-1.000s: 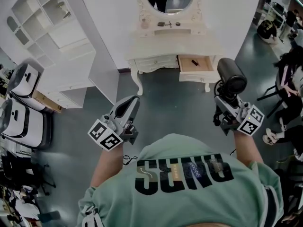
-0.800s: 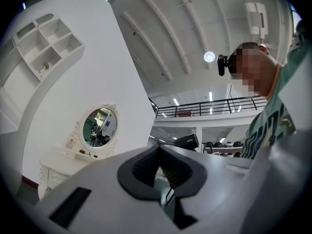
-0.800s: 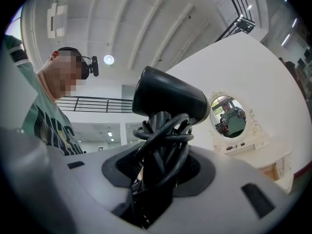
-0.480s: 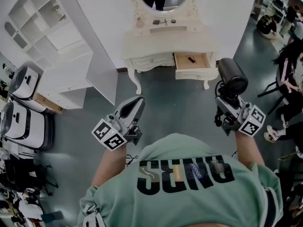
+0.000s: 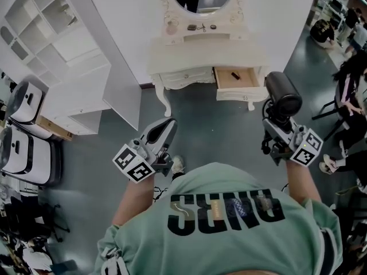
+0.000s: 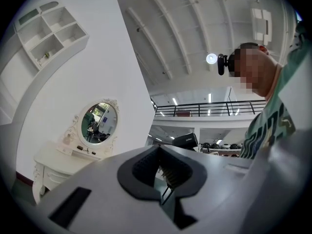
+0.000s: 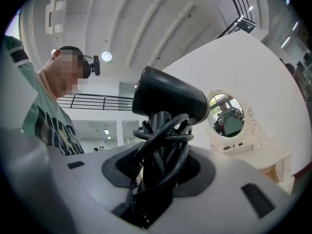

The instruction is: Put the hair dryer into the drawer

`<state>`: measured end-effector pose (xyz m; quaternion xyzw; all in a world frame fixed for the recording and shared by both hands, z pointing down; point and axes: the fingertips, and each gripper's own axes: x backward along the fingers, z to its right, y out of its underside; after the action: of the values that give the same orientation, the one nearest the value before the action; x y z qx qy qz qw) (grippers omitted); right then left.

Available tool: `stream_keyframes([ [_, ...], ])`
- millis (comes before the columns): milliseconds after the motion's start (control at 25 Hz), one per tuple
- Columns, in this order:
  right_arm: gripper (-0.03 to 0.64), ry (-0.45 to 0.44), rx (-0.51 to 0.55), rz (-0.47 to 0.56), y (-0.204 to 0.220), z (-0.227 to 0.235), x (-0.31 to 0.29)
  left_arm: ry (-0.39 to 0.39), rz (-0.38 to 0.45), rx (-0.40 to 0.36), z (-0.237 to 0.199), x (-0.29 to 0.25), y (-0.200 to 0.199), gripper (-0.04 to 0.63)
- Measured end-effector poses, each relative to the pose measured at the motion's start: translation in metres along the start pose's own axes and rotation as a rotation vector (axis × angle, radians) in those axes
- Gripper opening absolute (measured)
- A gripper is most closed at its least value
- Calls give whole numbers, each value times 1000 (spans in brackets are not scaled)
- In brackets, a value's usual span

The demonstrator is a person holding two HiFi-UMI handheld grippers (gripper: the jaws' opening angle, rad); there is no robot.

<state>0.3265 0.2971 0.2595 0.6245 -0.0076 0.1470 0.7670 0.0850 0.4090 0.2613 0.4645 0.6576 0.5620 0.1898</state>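
The right gripper (image 7: 158, 167) is clamped on the handle of a black hair dryer (image 7: 168, 99). The right gripper view shows what the head view cannot: the dryer's black cord (image 7: 163, 135) is looped in coils round the handle and pinched between the pads with it. From the head view, the right gripper (image 5: 281, 133) holds the hair dryer (image 5: 282, 93) upright, its round barrel end tipped toward the camera.

The left gripper (image 6: 158, 172) has its jaws drawn together with nothing between them. In the head view the left gripper (image 5: 155, 139) tapers to a closed tip at the person's left side.

Only the head view shows the open wood-lined drawer (image 5: 236, 78) on the right side of a cream carved bench (image 5: 206, 53). A small dark object (image 5: 235, 75) lies inside the drawer. The hair dryer is well apart from the drawer, with grey floor (image 5: 212, 119) between them.

Both gripper views catch the bench's oval mirror (image 6: 100, 123) (image 7: 226, 113) against a white wall, but not the drawer. They also show ceiling lights and a black balcony railing (image 6: 209, 108) that the head view lacks.

A white open shelving unit (image 5: 57, 33) stands to the left in the head view.
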Motion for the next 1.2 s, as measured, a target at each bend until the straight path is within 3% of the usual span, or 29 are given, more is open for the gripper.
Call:
stream_keyframes([
  [320, 163, 31, 33, 34, 11, 31, -126, 51, 21, 11, -139, 11, -39, 6],
  [760, 163, 107, 6, 87, 15, 88, -320, 101, -21, 17, -340, 12, -123, 6],
  [1200, 163, 169, -37, 52, 33, 174, -389, 97, -81, 90, -448, -31, -117, 6],
])
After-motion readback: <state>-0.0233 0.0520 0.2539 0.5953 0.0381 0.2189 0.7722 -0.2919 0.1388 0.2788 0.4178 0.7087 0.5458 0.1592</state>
